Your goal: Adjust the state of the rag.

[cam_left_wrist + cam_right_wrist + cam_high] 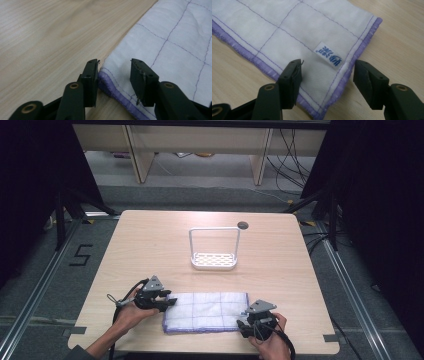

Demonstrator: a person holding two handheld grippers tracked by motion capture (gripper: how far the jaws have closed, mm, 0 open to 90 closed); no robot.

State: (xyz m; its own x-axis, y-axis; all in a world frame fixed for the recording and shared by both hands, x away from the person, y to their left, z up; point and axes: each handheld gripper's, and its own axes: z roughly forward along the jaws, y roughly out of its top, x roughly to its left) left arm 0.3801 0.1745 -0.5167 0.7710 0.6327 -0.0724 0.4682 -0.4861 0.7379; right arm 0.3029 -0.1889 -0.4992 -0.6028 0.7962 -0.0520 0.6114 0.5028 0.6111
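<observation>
- The wooden table (pixel 150 240) fills the middle of the room, pale and grained, with a small round hole near its far edge.
- A folded white cloth (pixel 206 312) with purple grid stitching and a purple hem lies flat near the table's near edge, between the two grippers; a small white label (pixel 329 56) with blue print sits by one of its corners.
- A white wire-handled rack (pixel 214 249) stands upright beyond the cloth, toward the far side; its perforated tray holds nothing.
- The left gripper (pixel 113 65) sits at the cloth's left corner, jaws apart, astride the hem, not pinching it.
- The right gripper (pixel 327 68) hovers at the right corner, jaws spread wide above the label, grasping nothing.
</observation>
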